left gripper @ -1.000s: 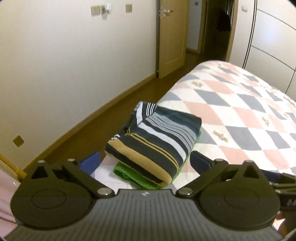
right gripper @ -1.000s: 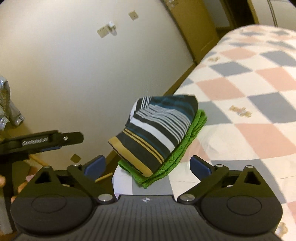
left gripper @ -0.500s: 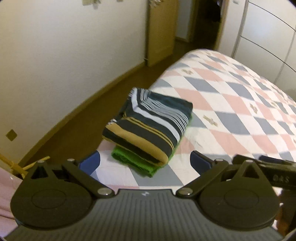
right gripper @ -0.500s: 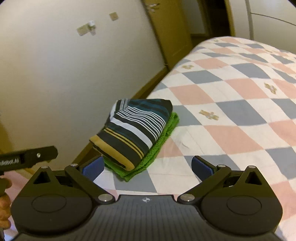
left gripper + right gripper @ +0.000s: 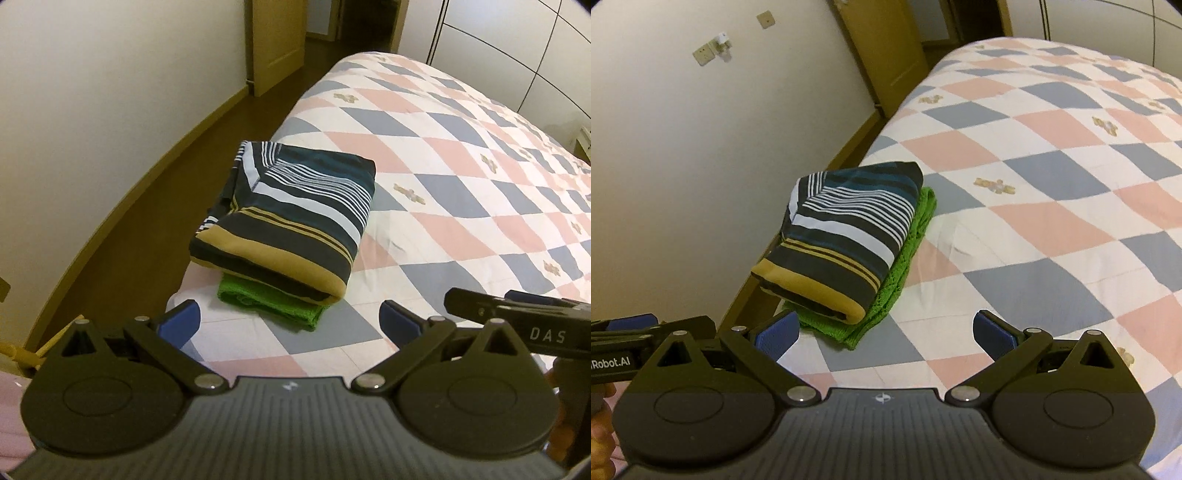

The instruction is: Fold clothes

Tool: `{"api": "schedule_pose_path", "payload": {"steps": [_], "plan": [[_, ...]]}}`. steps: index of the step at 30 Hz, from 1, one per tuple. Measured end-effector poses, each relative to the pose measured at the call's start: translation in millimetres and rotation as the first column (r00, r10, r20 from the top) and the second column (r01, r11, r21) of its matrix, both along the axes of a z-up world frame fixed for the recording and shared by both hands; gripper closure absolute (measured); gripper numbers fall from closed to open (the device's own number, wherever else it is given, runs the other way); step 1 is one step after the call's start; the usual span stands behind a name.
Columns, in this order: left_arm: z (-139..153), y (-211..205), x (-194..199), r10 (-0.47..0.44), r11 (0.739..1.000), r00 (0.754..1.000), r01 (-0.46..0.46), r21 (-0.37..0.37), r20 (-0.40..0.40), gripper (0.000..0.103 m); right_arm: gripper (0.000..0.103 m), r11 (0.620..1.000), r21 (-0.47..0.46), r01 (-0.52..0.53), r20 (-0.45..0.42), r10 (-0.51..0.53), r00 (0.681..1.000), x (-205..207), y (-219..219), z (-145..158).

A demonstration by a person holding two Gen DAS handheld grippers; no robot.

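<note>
Striped shirt [image 5: 295, 218] lies folded on a green garment [image 5: 269, 301] at the quilt [image 5: 461, 229] edge. Left gripper [image 5: 290, 319] and right gripper [image 5: 884, 328] hover short of the stack, fingers wide and empty; any next piece is best laid squarely on top.

The striped garment [image 5: 291, 218] ahead of the left gripper [image 5: 290, 321] is smooth woven cloth; the green garment [image 5: 908, 254] beneath it is a coarse open knit. Both gripper bodies are matt black plastic with ribbed blue pads [image 5: 991, 334] and bright metal pivots. The bed [image 5: 461, 177] cover is matt quilted cloth.

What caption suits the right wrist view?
Open right gripper facing a folded striped garment stacked on a green one, at the bed corner.
</note>
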State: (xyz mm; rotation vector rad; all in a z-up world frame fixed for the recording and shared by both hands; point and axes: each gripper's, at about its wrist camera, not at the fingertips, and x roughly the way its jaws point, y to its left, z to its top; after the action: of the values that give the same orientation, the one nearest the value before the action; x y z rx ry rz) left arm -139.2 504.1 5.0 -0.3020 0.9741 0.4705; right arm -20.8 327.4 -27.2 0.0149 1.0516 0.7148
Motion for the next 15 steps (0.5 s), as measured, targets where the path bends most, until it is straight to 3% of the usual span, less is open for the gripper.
{"api": "schedule_pose_path", "payload": {"steps": [15], "plan": [[-19,29,24,-0.011,1.0,1.0,0.011,-0.013,-0.002,0.001,0.0,0.999,-0.031,-0.012,0.007,0.012,1.0,10,25,-10]]}}
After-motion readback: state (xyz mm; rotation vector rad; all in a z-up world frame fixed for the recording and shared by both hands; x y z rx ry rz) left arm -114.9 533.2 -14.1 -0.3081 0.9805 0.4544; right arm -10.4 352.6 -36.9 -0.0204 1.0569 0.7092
